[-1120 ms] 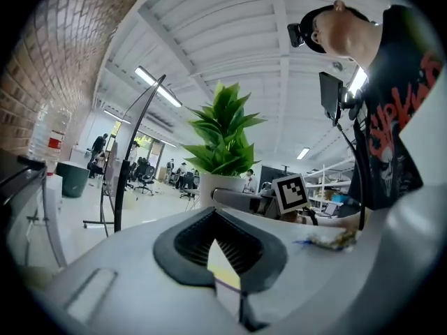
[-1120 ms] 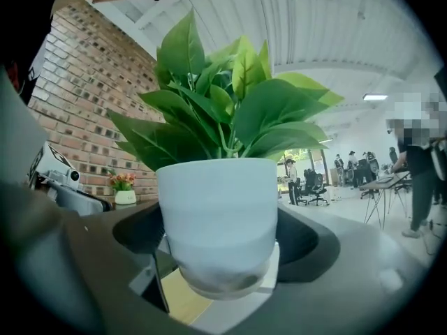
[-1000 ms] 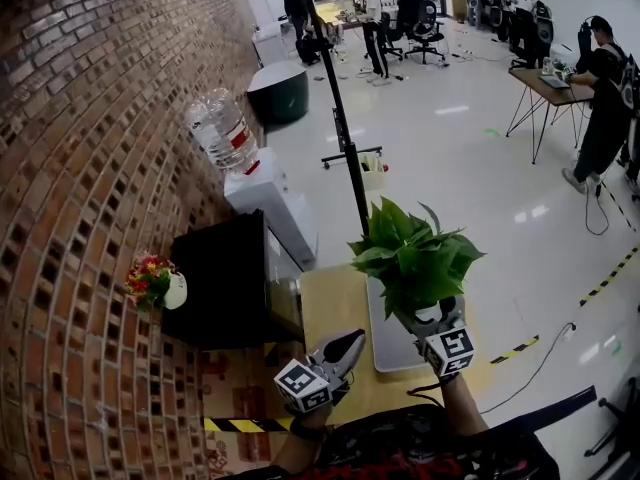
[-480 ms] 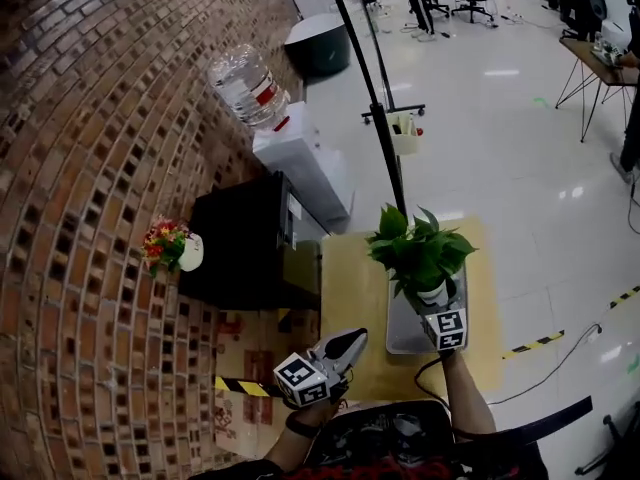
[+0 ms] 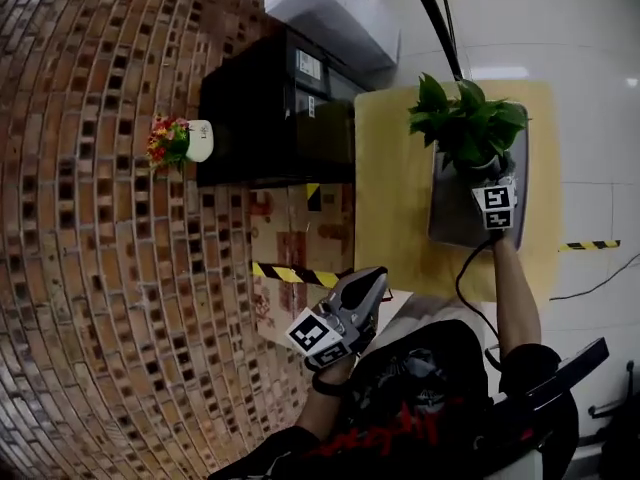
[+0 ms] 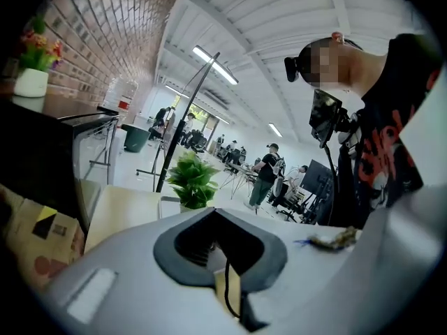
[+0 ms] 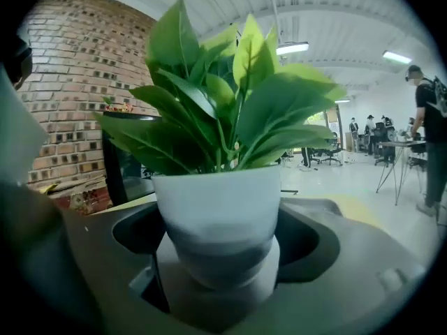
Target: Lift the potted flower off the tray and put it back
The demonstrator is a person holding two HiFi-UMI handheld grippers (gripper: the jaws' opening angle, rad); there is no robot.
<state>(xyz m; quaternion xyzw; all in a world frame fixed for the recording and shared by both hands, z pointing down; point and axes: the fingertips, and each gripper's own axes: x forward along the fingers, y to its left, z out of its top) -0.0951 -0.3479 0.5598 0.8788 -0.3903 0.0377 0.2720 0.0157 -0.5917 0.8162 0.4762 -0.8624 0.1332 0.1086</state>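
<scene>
The potted plant (image 5: 468,123) has broad green leaves and a white pot (image 7: 216,208). My right gripper (image 5: 484,175) is shut on the pot, one jaw on each side of it (image 7: 218,257). It holds the plant upright over the grey tray (image 5: 450,218) on the yellow table (image 5: 395,188). Whether the pot's base touches the tray is hidden. My left gripper (image 5: 376,278) hangs near the person's body, off the table's near left corner, with its jaws together and nothing in them (image 6: 220,236). The plant (image 6: 190,181) shows small in the left gripper view.
A black cabinet (image 5: 270,118) stands left of the table against the brick wall, with a small pot of red and yellow flowers (image 5: 175,140) on it. Cardboard boxes (image 5: 290,228) lie below it. A black stand pole (image 5: 435,18) rises behind the table.
My right gripper has come down with the plant from high above the table to the tray. The left gripper sank a little toward the body. The head view now looks steeply down.
</scene>
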